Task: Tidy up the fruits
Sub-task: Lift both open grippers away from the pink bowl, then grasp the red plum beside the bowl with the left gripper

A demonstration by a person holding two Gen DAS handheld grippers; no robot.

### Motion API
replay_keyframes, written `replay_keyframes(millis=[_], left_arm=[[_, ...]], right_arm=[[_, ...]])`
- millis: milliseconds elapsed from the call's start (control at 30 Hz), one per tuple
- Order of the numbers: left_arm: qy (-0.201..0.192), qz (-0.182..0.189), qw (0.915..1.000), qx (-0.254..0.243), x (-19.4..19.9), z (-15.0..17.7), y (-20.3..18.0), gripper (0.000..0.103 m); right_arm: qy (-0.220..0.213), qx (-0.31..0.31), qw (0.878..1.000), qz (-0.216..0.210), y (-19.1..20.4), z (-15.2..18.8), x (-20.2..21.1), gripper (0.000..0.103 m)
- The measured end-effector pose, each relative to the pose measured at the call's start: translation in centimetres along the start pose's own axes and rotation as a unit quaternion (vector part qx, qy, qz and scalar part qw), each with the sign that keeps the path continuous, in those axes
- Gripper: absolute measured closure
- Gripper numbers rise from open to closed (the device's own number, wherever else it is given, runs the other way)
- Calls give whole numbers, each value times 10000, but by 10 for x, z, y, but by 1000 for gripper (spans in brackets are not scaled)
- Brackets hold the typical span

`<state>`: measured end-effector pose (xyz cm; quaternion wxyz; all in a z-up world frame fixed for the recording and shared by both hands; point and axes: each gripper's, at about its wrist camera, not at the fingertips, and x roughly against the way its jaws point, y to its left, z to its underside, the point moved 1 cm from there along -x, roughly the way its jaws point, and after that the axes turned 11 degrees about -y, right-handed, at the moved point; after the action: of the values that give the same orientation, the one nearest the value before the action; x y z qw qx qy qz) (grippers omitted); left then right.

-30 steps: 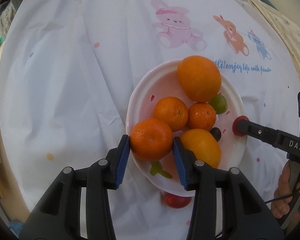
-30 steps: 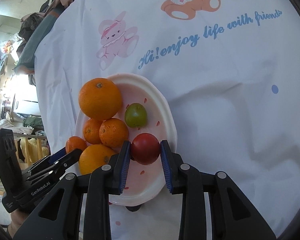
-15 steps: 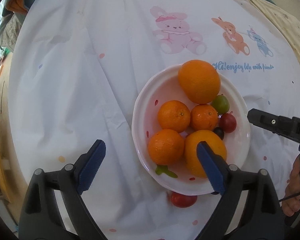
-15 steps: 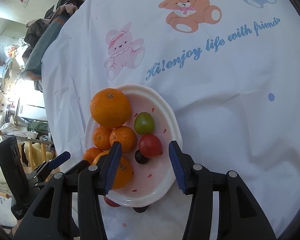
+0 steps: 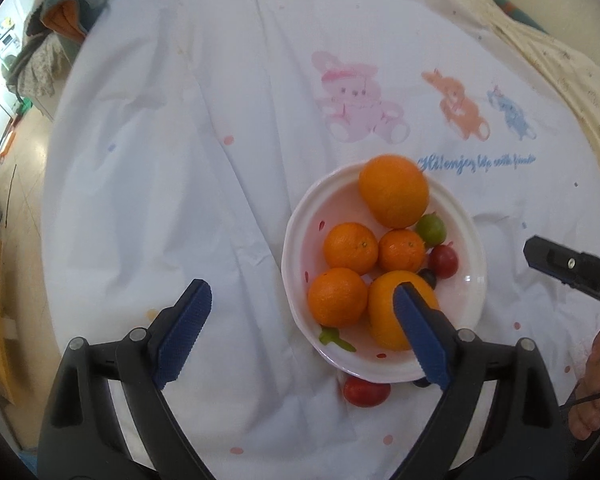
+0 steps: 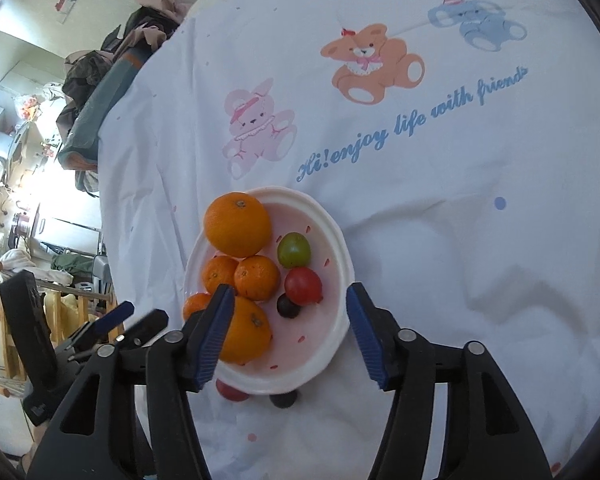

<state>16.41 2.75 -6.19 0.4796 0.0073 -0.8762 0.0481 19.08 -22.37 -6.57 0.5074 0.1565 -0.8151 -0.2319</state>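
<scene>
white bear-print tablecloth (image 6: 440,240) | cluttered room behind (image 6: 40,160)

White plate (image 6: 342,264), orange oranges (image 6: 237,229), bear-print white cloth (image 6: 440,208).

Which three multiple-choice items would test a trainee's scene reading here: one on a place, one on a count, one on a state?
1. Where is the green fruit?
A. off the plate
B. on the plate, beside the big orange
C. in a gripper

2. How many orange fruits lie on the plate?
A. three
B. five
C. seven

3. How are the grippers?
A. both open
B. both shut
C. only the left open

Key: 1 B, it lies inside the rim; 2 B, five show in the left view; 3 A, the left gripper and the right gripper spread wide, holding nothing.
</scene>
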Motion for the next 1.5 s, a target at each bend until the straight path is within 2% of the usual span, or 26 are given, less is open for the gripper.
replay_keyframes(millis=[200,267,333,533,633,767,900,967,1033,1133,1267,1400,1467,1500], left_arm=[[-544,101,9981,-275,49,0,2,13],[-780,2,9966,-276,67,5,8,13],[-826,-15,9962,-260,76,11,11,13],[-534,94,9985,58,78,40,17,13],[-409,89,9991,-30,69,54,10,15],[-303,35,9988,-391,51,66,-2,17],[124,216,9981,-570,25,81,-17,32],[329,302,9964,-720,17,85,-27,32],[543,412,9936,-898,9,90,-38,46],[659,462,9911,-1064,0,93,-50,47],[686,260,9872,-1416,-13,94,-63,47],[702,235,9867,-1446,-19,94,-65,47],[698,224,9856,-1525,-21,94,-67,53],[722,215,9845,-1583,-22,95,-68,63]], right_arm=[[-271,381,9989,2,14,15,30,35],[-349,443,9984,-17,15,23,41,34],[-426,508,9978,-56,16,34,52,29],[-859,716,9937,-81,24,59,81,25],[-855,657,9942,-8,23,71,83,24],[-814,342,9961,37,13,76,83,24],[-918,139,9957,22,4,74,89,23],[-934,14,9956,10,0,72,90,23],[-913,-163,9957,-45,-7,72,91,24],[-832,-338,9957,-225,-14,71,92,23],[-790,-441,9955,-267,-19,68,90,23],[-728,-465,9959,-272,-19,68,86,24],[-698,-450,9962,-244,-19,68,84,24],[-677,-447,9964,-240,-19,68,83,24]])
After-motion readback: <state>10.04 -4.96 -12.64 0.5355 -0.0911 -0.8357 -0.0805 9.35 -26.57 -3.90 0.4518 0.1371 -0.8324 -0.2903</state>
